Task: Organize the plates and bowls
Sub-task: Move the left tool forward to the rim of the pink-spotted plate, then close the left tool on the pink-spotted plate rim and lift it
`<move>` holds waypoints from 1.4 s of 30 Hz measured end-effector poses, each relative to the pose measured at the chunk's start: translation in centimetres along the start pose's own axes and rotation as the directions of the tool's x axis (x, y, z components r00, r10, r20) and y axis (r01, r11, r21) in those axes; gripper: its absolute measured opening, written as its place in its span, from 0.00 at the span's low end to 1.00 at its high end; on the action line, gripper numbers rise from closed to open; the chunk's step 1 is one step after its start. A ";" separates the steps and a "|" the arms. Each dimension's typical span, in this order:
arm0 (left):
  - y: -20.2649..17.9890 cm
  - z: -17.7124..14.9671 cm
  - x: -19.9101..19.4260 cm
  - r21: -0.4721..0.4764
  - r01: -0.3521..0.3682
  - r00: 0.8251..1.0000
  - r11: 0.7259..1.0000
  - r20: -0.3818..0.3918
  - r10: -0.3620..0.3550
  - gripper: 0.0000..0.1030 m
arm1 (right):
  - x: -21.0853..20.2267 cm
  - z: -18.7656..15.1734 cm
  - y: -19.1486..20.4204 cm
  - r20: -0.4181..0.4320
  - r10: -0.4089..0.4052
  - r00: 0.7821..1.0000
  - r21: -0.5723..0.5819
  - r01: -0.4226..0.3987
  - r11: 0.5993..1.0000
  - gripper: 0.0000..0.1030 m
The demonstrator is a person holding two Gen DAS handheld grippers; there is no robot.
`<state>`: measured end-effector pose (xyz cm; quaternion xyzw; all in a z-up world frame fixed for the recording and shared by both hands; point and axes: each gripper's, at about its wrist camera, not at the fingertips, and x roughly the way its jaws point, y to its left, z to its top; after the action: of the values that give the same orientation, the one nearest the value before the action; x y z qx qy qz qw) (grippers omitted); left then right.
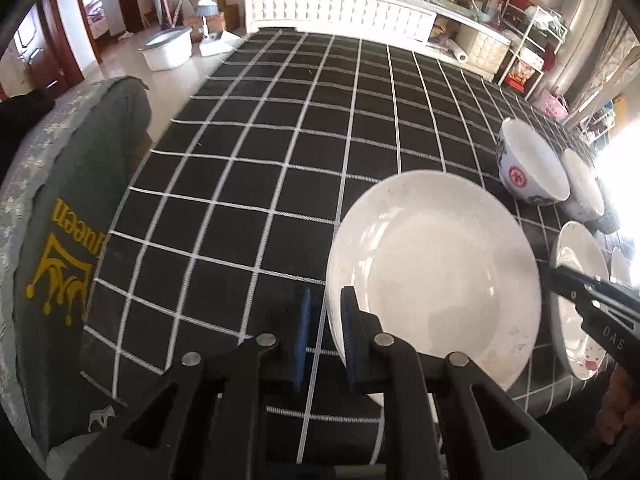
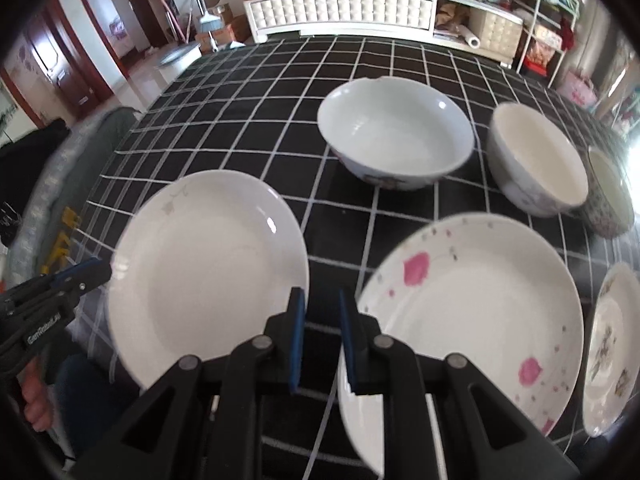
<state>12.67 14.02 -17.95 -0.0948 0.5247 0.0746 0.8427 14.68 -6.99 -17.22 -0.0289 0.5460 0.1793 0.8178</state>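
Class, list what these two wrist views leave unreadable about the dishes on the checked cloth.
- Rightmost bowl: right wrist view, washed out by window glare, pattern unclear.
- Patterned plate: cut by the lens edge.
- Pink-flowered plate: near rim hidden behind the right gripper.
- Plain white plate: left wrist view, left gripper covers its near edge.

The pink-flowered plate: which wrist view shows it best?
The right wrist view: the pink-flowered plate fills the lower right, flowers and rim clear, beside the right gripper. The left wrist view catches only a foreshortened sliver at the right edge, partly behind that gripper.
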 end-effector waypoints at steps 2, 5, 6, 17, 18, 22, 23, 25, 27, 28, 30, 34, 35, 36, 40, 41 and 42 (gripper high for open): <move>-0.6 0.0 -0.9 0.000 0.014 1.000 1.000 0.010 -0.014 0.13 | -1.2 -0.5 -0.3 0.021 -0.004 1.000 0.006 0.004 1.000 0.21; -2.3 -0.3 -2.2 0.012 0.059 0.998 0.998 0.017 -0.059 0.13 | -3.0 -1.3 -1.1 0.043 0.010 0.999 0.024 -0.011 1.000 0.21; -3.4 -0.4 -2.8 0.026 0.081 0.996 0.996 0.022 -0.082 0.13 | -3.6 -1.5 -1.4 0.053 0.007 0.999 0.028 -0.009 1.000 0.21; -12.6 -2.4 -5.7 0.172 0.252 0.964 0.952 0.044 -0.263 0.13 | -8.3 -5.2 -7.5 0.120 -0.054 0.991 0.139 0.037 0.990 0.21; -13.5 -2.5 -5.5 0.178 0.263 0.962 0.948 0.032 -0.272 0.13 | -8.5 -5.5 -8.1 0.122 -0.062 0.991 0.154 0.043 0.987 0.21; -15.9 -3.1 -4.7 0.188 0.285 0.957 0.940 -0.007 -0.289 0.13 | -9.0 -6.4 -10.6 0.126 -0.077 0.989 0.201 0.050 0.978 0.21; -16.4 -3.1 -4.5 0.189 0.286 0.957 0.939 -0.014 -0.289 0.13 | -9.0 -6.5 -11.1 0.125 -0.079 0.989 0.209 0.051 0.977 0.21; -16.7 -3.0 -3.7 0.179 0.293 0.956 0.939 -0.031 -0.293 0.13 | -9.1 -6.8 -11.5 0.124 -0.083 0.989 0.215 0.055 0.975 0.21; -17.1 -2.9 -3.0 0.155 0.309 0.951 0.938 -0.052 -0.305 0.13 | -9.1 -7.0 -12.2 0.123 -0.090 0.988 0.226 0.061 0.972 0.21; -17.3 -3.0 -2.8 0.143 0.316 0.949 0.938 -0.063 -0.310 0.13 | -9.0 -7.1 -12.6 0.123 -0.091 0.988 0.231 0.061 0.971 0.21; -17.7 -2.9 -1.9 0.134 0.310 0.950 0.941 -0.081 -0.302 0.13 | -8.9 -7.3 -13.5 0.123 -0.090 0.988 0.244 0.057 0.968 0.21; -18.1 -2.7 -0.7 0.143 0.274 0.960 0.951 -0.093 -0.262 0.13 | -8.0 -7.4 -14.6 0.104 -0.085 0.991 0.262 0.055 0.963 0.21; -18.1 -2.7 -0.4 0.145 0.269 0.962 0.952 -0.097 -0.257 0.13 | -7.7 -7.4 -14.8 0.097 -0.086 0.992 0.265 0.057 0.963 0.21; -18.1 -2.7 -0.1 0.147 0.265 0.962 0.953 -0.103 -0.252 0.13 | -7.5 -7.4 -15.0 0.093 -0.084 0.992 0.265 0.057 0.963 0.21; -18.1 -2.5 1.3 0.146 0.256 0.963 0.956 -0.125 -0.239 0.13 | -6.5 -7.1 -15.6 0.069 -0.095 0.993 0.265 0.074 0.961 0.21; -18.2 -2.4 1.6 0.149 0.251 0.964 0.957 -0.128 -0.233 0.13 | -6.3 -7.0 -15.7 0.062 -0.102 0.993 0.267 0.082 0.960 0.21; -18.3 -2.4 1.8 0.152 0.247 0.965 0.957 -0.131 -0.228 0.16 | -6.1 -6.9 -15.8 0.057 -0.104 0.993 0.270 0.085 0.959 0.21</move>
<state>15.54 -4.24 -19.13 -0.0905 0.5602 -0.0768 0.8198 11.66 -25.05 -16.84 0.0619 0.5339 0.0660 0.8407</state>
